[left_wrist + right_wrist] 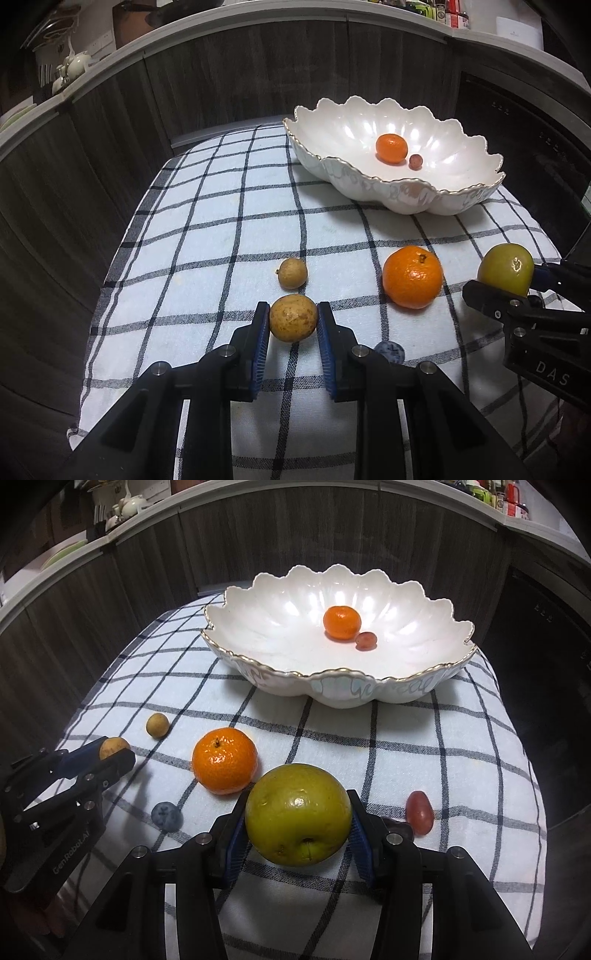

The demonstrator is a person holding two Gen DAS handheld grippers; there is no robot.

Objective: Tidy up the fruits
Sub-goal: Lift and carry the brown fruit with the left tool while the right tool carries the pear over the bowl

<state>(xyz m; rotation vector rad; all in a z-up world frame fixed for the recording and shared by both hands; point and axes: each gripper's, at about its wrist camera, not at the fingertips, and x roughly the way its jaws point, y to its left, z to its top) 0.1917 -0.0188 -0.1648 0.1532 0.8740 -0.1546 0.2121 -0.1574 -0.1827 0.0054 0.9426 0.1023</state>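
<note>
A white scalloped bowl (373,192) (369,696) at the far side of the checked cloth holds a small orange (391,148) (341,622) and a red grape (416,161) (366,640). My left gripper (293,320) (115,751) is shut on a tan longan (293,318) (112,746). My right gripper (298,818) (506,284) is shut on a green apple (298,815) (505,268). On the cloth lie a second longan (292,273) (157,724), a large orange (412,277) (224,760), a blueberry (390,352) (167,815) and a red grape (419,812).
The checked cloth (221,229) (424,746) covers a small raised surface with dark wood cabinet fronts (92,192) behind and to the left. A counter above carries dishes (72,66) and bottles (511,498). A dark fruit (397,827) lies partly hidden behind my right finger.
</note>
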